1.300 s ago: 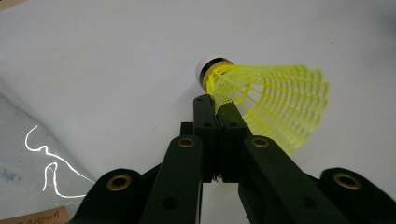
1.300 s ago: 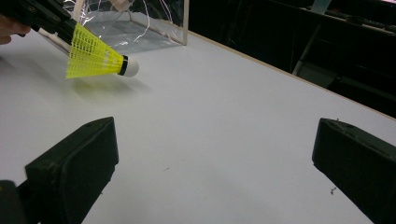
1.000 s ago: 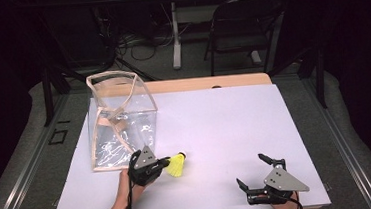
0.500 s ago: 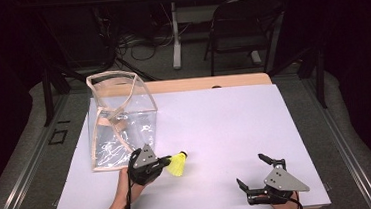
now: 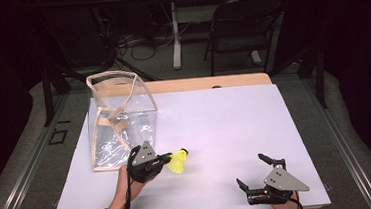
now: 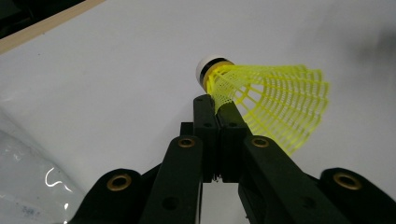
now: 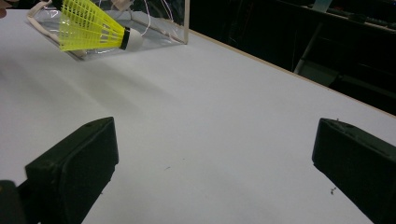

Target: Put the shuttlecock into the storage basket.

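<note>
Nothing much moved since earlier picture. Clear bag (image 5: 119, 117) stands far left. Left gripper (image 5: 163, 159) pinches yellow birdie (image 5: 179, 161) by skirt, just beside bag. Lift high over rim, then drop. Right gripper (image 5: 251, 172) wide open, empty.

You have a clear plastic bag (image 5: 119, 122) with a beige trimmed rim standing open at the table's far left (its sides are creased and glinting). The white table (image 5: 235, 125) shows a wooden edge along its far side. Beyond it, a dark folding chair (image 5: 235, 30) stands on the floor among loose cables (image 5: 133, 43).
</note>
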`<state>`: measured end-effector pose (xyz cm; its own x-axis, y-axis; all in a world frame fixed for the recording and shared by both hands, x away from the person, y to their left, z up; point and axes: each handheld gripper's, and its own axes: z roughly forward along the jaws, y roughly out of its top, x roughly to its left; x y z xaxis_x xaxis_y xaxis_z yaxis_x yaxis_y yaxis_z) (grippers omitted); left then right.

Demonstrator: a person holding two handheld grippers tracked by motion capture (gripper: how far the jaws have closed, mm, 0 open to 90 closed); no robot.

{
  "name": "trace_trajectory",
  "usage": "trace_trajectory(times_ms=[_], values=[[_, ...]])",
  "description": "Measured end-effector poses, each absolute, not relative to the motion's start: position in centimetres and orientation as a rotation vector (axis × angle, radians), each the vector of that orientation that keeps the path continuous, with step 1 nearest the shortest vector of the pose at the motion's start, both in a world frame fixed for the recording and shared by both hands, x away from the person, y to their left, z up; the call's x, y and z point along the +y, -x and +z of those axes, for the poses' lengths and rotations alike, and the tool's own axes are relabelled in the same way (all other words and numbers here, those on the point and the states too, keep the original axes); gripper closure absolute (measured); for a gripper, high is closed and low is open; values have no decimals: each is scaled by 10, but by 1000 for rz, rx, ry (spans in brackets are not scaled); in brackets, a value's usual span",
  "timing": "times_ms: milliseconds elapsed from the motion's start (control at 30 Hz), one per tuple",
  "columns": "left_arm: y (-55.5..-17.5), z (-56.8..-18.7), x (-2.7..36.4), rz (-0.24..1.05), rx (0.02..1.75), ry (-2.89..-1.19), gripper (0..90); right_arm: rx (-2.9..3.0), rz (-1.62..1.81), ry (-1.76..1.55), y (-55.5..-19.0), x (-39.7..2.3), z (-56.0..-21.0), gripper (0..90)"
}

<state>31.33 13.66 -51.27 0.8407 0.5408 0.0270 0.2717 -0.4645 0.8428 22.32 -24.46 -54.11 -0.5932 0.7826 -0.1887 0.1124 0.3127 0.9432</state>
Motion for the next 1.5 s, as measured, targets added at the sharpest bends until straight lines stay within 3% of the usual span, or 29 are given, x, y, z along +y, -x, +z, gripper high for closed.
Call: trace_trajectory(times_ms=[1500], values=[[-318,-473,134,401,584,-2040,889,1938,1303,-793,-224,-245,-542,0]])
